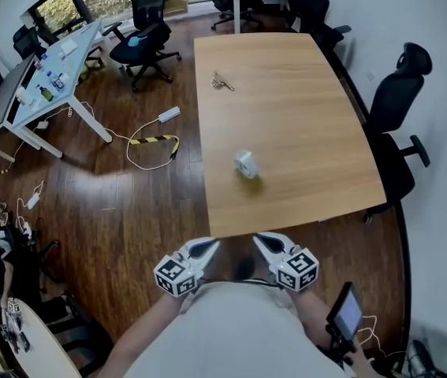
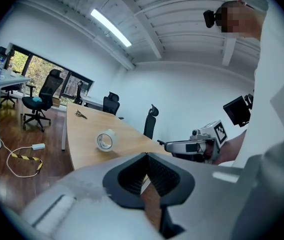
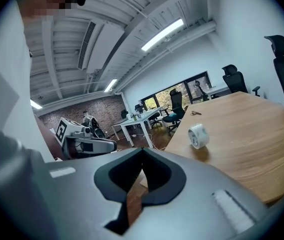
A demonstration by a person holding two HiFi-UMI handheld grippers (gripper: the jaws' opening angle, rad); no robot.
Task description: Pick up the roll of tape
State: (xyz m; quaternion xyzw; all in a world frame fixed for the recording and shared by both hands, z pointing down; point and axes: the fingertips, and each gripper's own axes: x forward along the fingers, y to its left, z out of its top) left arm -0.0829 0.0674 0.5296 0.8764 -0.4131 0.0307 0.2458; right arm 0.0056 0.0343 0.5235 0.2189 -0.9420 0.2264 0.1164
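Head view: the left gripper (image 1: 210,244) and the right gripper (image 1: 261,239) sit side by side, low in the middle, just off the near edge of the table (image 1: 302,101). Both have their jaws pressed together with nothing in them. The left gripper view and the right gripper view show the same thing: each pair of dark jaws is closed tight.

The roll of tape (image 1: 246,164) stands on its edge on the table, at 12 o'clock from the grippers and well apart from them. Only bare wood lies between them.

Past the tape, at 11 o'clock, is a bunch of keys (image 1: 221,81). A black chair (image 1: 396,101) stands at 2 o'clock from the tape, beside the table. At 9 o'clock, down on the floor, lies a white cable (image 1: 146,150) with a yellow and black strip (image 1: 154,139).
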